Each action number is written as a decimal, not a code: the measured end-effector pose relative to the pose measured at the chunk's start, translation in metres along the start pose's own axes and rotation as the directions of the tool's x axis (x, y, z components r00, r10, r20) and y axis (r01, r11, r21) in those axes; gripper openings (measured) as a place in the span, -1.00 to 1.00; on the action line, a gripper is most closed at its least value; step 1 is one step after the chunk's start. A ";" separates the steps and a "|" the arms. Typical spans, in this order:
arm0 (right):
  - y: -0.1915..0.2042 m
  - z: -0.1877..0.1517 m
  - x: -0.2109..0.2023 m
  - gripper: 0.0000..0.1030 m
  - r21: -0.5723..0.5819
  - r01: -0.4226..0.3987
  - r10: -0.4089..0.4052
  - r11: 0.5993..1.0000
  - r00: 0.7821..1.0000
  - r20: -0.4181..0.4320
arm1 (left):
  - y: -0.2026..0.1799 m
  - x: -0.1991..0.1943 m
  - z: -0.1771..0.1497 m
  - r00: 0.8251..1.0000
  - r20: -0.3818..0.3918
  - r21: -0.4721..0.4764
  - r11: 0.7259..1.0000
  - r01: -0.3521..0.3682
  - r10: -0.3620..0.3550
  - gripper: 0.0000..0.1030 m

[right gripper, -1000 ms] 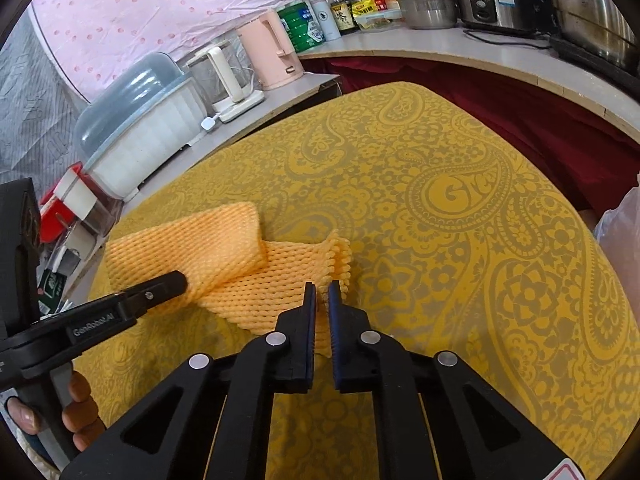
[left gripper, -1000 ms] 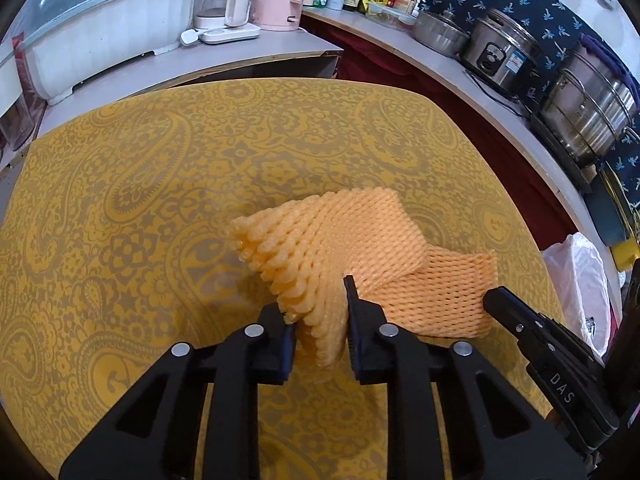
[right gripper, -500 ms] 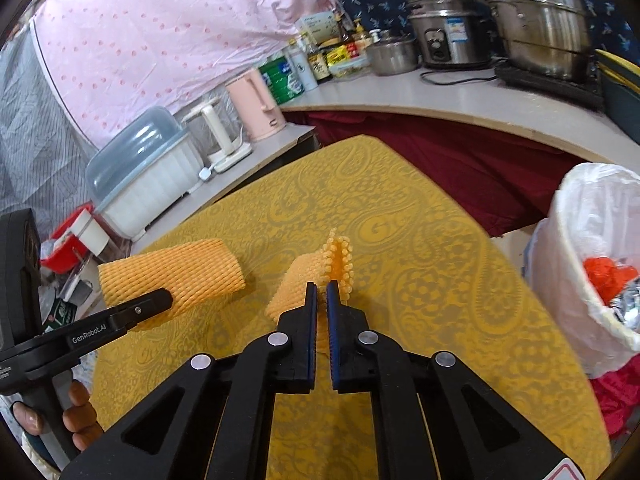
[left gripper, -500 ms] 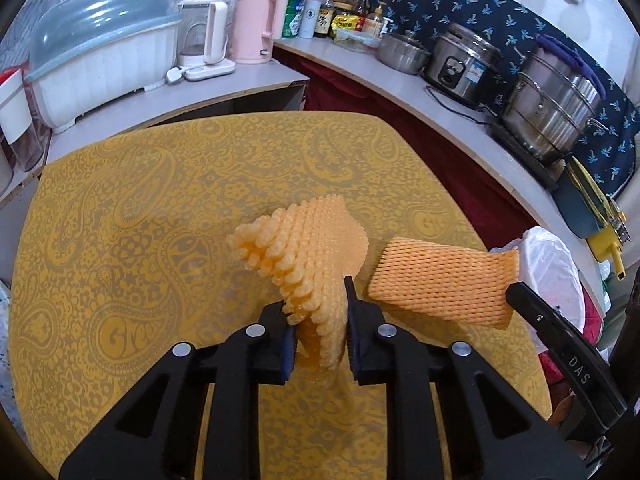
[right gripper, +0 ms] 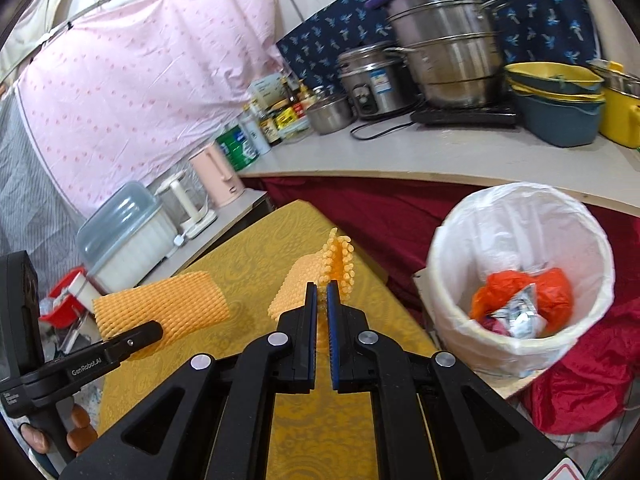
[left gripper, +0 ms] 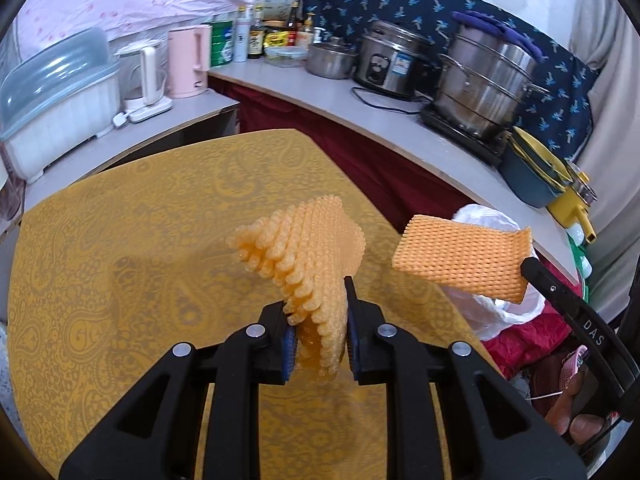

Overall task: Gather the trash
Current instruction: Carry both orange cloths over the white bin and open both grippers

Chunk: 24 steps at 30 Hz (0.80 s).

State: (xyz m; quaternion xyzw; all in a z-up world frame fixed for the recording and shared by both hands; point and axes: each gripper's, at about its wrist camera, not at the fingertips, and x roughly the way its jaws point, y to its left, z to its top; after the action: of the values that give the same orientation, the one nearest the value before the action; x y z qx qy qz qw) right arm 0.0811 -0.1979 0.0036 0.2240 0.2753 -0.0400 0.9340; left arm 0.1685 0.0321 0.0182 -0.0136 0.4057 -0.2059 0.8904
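Your left tool (left gripper: pixel 320 320) is clamped on a folded foam net (left gripper: pixel 308 248), held above the yellow desk (left gripper: pixel 120 240). Your right tool (right gripper: pixel 322 296) pinches a second foam net (right gripper: pixel 298 284), with the white-lined trash bin (right gripper: pixel 520 208) at two o'clock.

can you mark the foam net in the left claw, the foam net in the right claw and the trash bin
foam net in the left claw (left gripper: pixel 316 248), left wrist view, on its ridged middle.
foam net in the right claw (left gripper: pixel 460 258), left wrist view, on its flat face.
trash bin (right gripper: pixel 448 280), right wrist view, on its white liner's left wall.
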 end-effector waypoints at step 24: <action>-0.152 0.019 -0.101 -0.89 0.190 0.172 -0.201 0.966 0.969 0.146 | -0.190 0.020 -0.006 0.984 -0.051 0.254 0.951 0.179 -0.171 -0.63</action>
State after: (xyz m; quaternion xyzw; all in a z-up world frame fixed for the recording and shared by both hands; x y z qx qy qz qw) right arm -0.0250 -0.3478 0.0117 0.2747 0.2130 -0.1705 0.9220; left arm 0.1085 -0.1489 0.0361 0.0690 0.3855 -0.3350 0.8570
